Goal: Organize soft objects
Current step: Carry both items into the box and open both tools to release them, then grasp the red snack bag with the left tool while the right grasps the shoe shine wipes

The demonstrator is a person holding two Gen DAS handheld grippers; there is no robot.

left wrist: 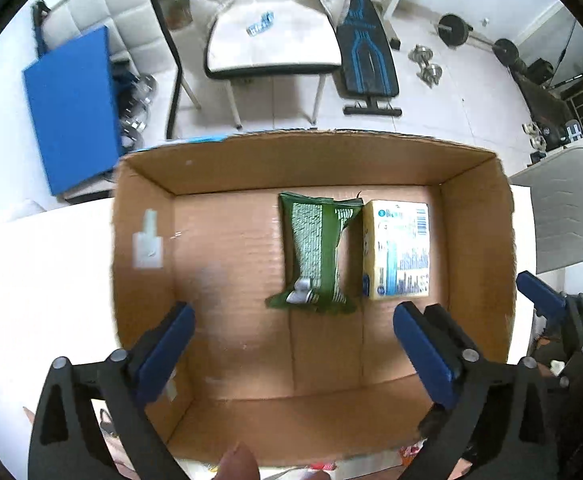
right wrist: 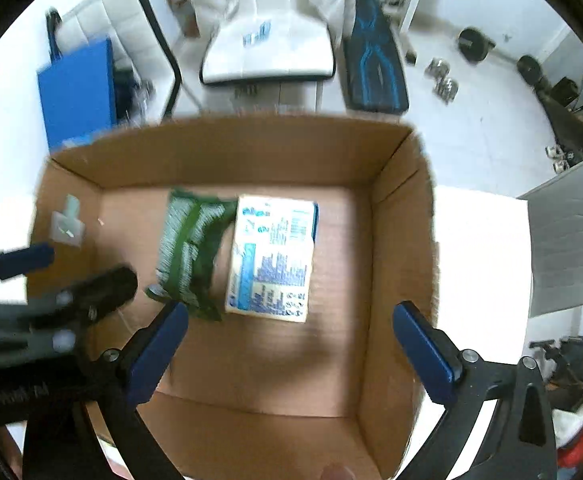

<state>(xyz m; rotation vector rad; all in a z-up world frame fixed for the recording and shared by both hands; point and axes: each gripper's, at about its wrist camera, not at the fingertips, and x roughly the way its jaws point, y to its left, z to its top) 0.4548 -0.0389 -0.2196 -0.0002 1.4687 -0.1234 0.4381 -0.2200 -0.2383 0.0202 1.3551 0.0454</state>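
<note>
Two soft packs flat on the floor of an open cardboard box (left wrist: 143, 280), both grippers above it, spread wide and empty.

Left wrist view: left gripper (left wrist: 293, 322) at lower frame, blue pads far apart, nothing between them. Green pouch (left wrist: 317, 252) at centre of frame, lengthwise, top toward the far wall. Yellow-and-blue pack (left wrist: 397, 250) just right of it, close alongside, contact not discernible. Right wrist view, blurred: right gripper (right wrist: 291, 320) at lower frame, pads equally far apart, nothing pinched; green pouch (right wrist: 191, 252) left of centre, yellow-and-blue pack (right wrist: 273, 256) at centre. Box on a white table (left wrist: 43, 280). White label on box wall, left side of frame.
</note>
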